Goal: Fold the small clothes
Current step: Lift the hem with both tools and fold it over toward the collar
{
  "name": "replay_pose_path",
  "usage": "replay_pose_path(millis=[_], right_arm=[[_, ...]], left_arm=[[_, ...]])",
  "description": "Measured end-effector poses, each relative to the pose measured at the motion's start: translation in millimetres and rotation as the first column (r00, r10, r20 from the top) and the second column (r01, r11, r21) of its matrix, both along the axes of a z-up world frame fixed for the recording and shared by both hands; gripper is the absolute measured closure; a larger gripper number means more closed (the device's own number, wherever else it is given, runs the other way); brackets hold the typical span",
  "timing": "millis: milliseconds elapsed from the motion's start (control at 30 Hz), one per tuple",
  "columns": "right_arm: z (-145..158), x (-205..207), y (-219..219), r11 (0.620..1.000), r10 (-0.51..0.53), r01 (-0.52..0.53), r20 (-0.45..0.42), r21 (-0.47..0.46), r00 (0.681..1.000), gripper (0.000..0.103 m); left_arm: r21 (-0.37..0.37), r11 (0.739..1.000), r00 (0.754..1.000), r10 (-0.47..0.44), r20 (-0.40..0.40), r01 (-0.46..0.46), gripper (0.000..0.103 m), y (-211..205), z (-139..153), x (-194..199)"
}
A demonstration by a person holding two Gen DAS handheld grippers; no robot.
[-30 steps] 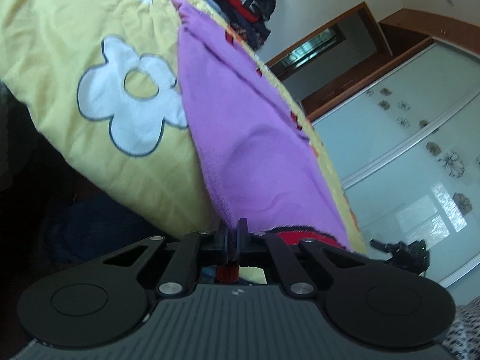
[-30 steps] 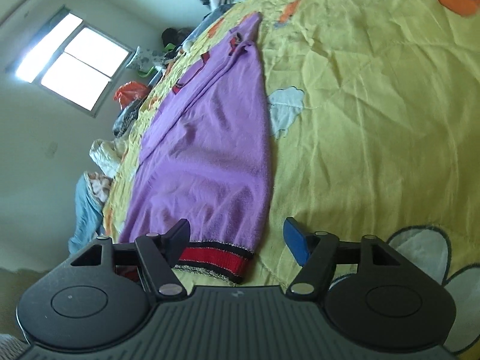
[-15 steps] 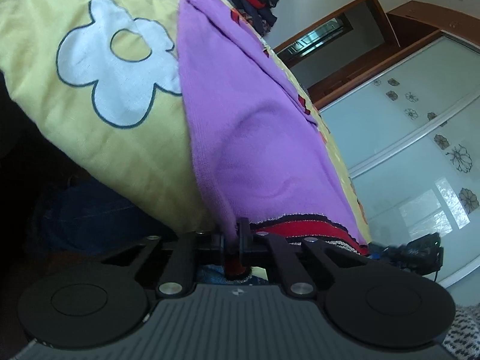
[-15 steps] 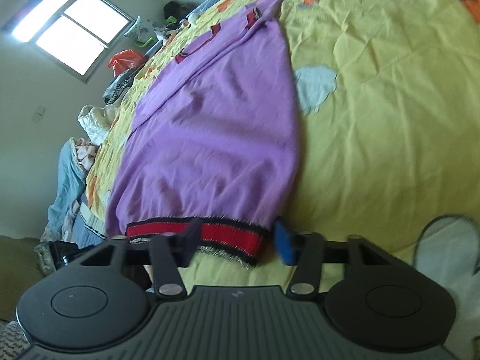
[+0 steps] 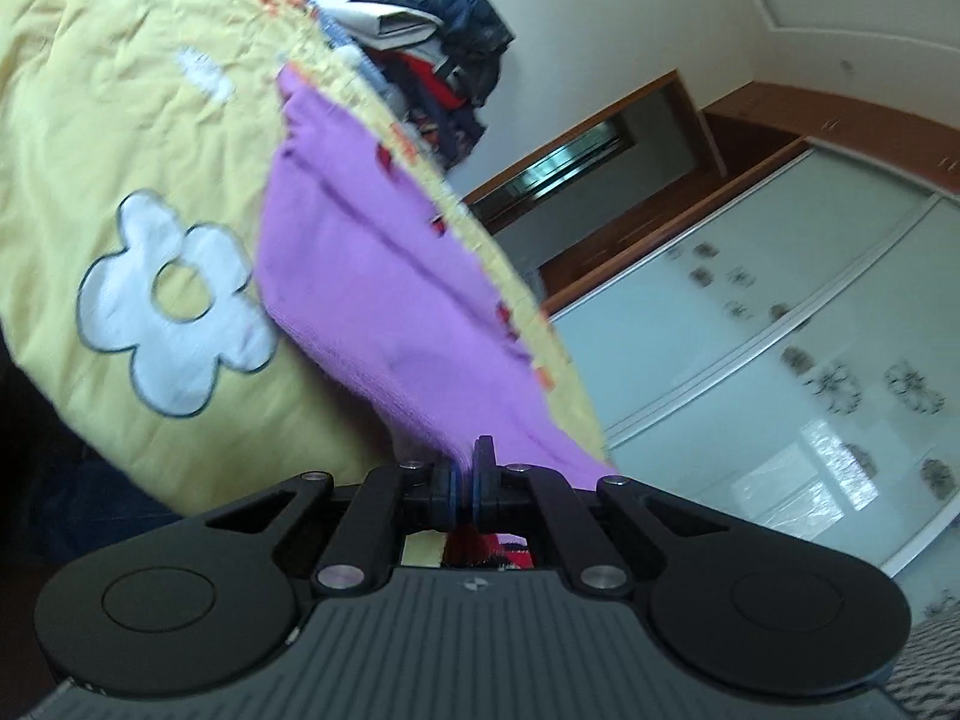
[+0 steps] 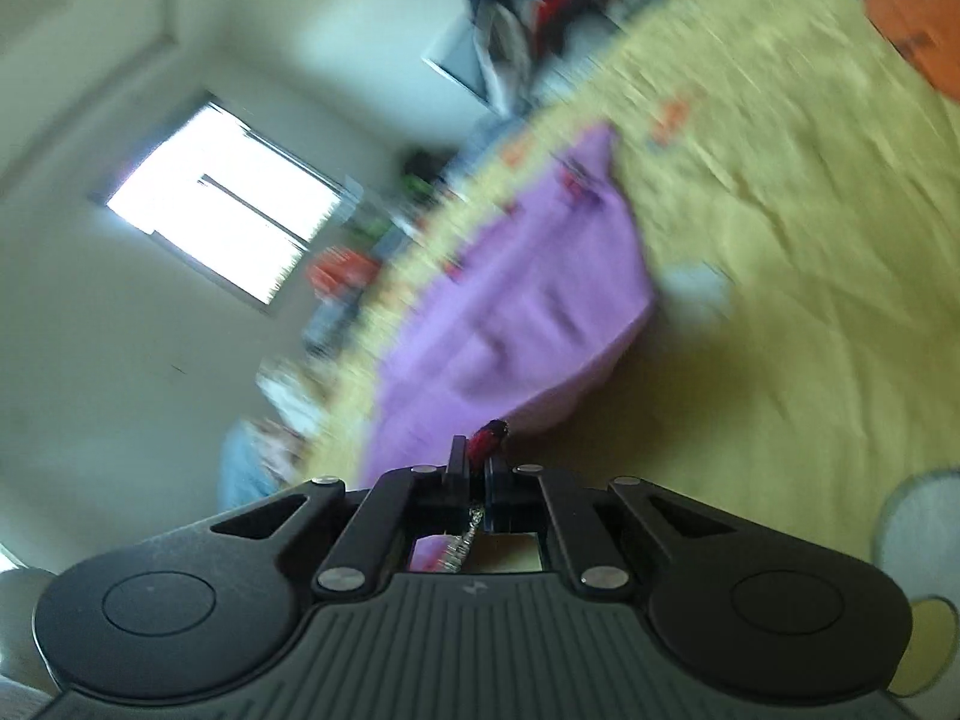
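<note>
The left gripper (image 5: 467, 483) has its fingers pinched tight on the near hem of the purple sweater (image 5: 384, 288), and the right gripper (image 6: 475, 477) is clamped on the red-banded hem (a bit of red trim pokes up between its fingers). The sweater's near edge seems lifted, though blur makes this uncertain; the rest lies along the yellow bedspread (image 5: 120, 120). Beyond it sits a clothes pile (image 5: 432, 60).

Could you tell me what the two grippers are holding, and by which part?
Both the left gripper and right gripper pinch the purple sweater at its red hem.
</note>
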State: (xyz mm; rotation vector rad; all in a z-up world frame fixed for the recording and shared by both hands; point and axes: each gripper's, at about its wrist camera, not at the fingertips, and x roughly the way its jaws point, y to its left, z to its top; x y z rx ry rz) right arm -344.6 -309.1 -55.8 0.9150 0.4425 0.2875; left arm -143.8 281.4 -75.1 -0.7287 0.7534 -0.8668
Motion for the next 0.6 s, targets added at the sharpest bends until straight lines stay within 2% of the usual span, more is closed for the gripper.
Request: replay_pose_path(millis=[100, 133, 167, 233, 267, 467, 600], right_arm=[[16, -14, -2, 1.0, -0.002, 0.002, 0.08, 0.0, 0.997, 0.099], [16, -16, -3, 0.999, -0.01, 0.012, 0.064, -0.03, 0.998, 0.099], [5, -15, -6, 0.998, -0.025, 0.025, 0.01, -0.049, 1.0, 0.099], [-25, -14, -15, 0.999, -0.047, 0.048, -0.08, 0.004, 0.996, 0.099], [-29, -14, -17, 0.999, -0.047, 0.049, -0.083, 0.013, 0.995, 0.099], [2, 19, -19, 0.999, -0.03, 0.031, 0.002, -0.025, 1.0, 0.099], [7, 62, -37, 0.999, -0.038, 0.037, 0.033, 0.036, 0.999, 0.099]], left_arm=[[0.025, 1.0, 1.0, 0.003, -0.028, -0.003, 0.1, -2, -4, -5], [0.025, 1.0, 0.998, 0.006, -0.057, -0.004, 0.1, 4, -12, -5], [0.018, 1.0, 0.996, 0.013, -0.089, -0.011, 0.1, 6, -22, -6], [-0.015, 0.999, 0.991, 0.038, -0.132, -0.04, 0.1, 11, -32, -6], [-0.042, 0.998, 0.989, 0.042, -0.14, -0.049, 0.1, 12, -33, -6], [-0.127, 0.988, 0.991, 0.071, -0.112, -0.085, 0.1, 3, -18, 31], [-0.172, 0.979, 0.99, 0.097, -0.101, -0.113, 0.1, -13, -8, 81]])
